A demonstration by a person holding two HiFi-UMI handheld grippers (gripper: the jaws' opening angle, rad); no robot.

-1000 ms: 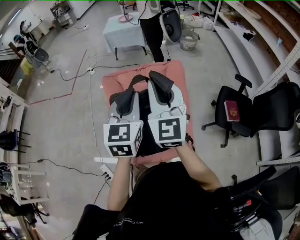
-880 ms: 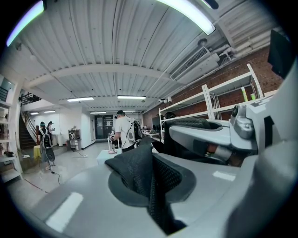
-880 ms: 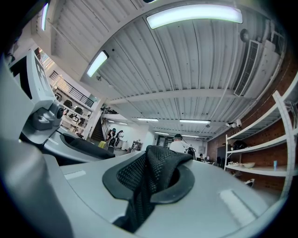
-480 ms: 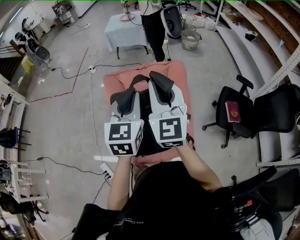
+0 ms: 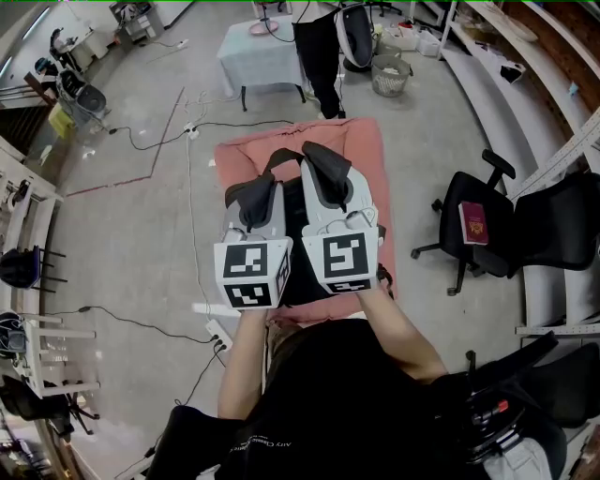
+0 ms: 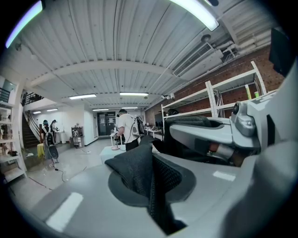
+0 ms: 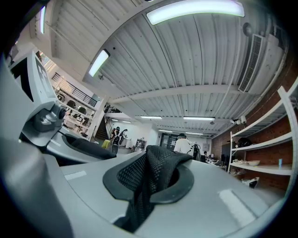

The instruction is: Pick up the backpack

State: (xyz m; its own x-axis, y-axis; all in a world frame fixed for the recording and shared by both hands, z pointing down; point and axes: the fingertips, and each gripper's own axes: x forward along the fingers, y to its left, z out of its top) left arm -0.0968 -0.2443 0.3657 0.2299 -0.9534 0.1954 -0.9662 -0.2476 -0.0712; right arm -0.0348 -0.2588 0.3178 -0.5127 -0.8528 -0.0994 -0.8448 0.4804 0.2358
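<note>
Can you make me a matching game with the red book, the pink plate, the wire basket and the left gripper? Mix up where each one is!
Things:
1. book
2. plate
3. basket
4. left gripper

Places or states:
A. on the floor
B. shut on a black mesh strap
C. on the seat of the black chair
D. on the small table with the pale cloth

Pairs: 1-C, 2-D, 3-A, 4-B.

Right claw (image 7: 148, 185) pinching black mesh strap (image 7: 156, 165), strip lights (image 7: 194, 10) overhead, person (image 7: 182, 144) standing beyond
</note>
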